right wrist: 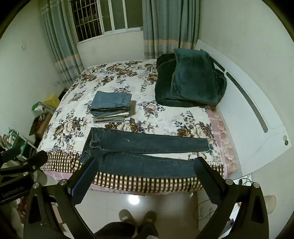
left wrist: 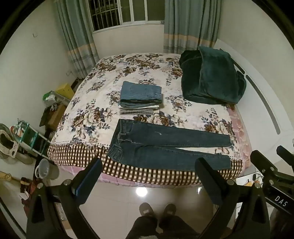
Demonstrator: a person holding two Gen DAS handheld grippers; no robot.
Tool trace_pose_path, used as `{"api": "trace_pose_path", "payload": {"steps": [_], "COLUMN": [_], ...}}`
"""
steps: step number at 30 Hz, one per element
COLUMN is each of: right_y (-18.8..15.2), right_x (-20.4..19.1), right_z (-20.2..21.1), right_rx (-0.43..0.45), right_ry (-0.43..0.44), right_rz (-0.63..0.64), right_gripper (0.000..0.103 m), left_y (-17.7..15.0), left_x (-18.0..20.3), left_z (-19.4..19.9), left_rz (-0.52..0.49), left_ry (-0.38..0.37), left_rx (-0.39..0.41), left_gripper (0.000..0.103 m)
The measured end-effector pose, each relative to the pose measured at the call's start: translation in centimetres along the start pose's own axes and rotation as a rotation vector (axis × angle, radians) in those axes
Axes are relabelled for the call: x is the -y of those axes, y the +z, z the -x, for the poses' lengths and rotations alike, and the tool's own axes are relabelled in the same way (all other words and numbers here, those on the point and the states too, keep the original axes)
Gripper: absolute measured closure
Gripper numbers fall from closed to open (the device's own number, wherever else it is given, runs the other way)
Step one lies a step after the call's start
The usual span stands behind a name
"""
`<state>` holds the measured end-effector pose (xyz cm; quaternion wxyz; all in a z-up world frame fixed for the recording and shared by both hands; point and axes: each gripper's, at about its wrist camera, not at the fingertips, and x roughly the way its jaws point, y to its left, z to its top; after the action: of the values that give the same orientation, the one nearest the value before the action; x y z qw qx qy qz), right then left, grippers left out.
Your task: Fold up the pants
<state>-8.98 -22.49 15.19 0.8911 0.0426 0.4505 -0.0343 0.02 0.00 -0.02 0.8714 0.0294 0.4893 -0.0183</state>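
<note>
1. Dark jeans (left wrist: 165,147) lie flat, legs apart, along the bed's (left wrist: 128,176) near edge.
2. Left gripper (left wrist: 148,176) and right gripper (right wrist: 145,174) hover, fingers apart, empty.
3. Folding looks unstarted; next, likely pinch one leg's edge and lay it over the other.

Domestic bedroom. A bed (left wrist: 128,77) with a floral bedspread (right wrist: 114,77) fills the room, its white headboard (right wrist: 244,114) against the wall. Grey-green curtains (left wrist: 191,25) frame a barred window (left wrist: 110,12). A folded dark green blanket (left wrist: 213,79) and a stack of folded clothes (left wrist: 140,97) lie on the bed.
</note>
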Motion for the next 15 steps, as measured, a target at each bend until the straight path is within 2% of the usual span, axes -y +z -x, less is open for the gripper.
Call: {"api": "trace_pose_path", "payload": {"steps": [15], "right_y": [-0.34], "right_x": [0.11], "right_z": [-0.19], "right_rx": [-0.001], "right_ry": [-0.014], "right_rz": [0.015], "right_gripper": [0.000], "left_y": [-0.01], "left_x": [-0.02], "left_z": [0.03], "left_rz": [0.003], "left_ry": [-0.003], "left_rx": [0.008], "left_gripper": [0.000]}}
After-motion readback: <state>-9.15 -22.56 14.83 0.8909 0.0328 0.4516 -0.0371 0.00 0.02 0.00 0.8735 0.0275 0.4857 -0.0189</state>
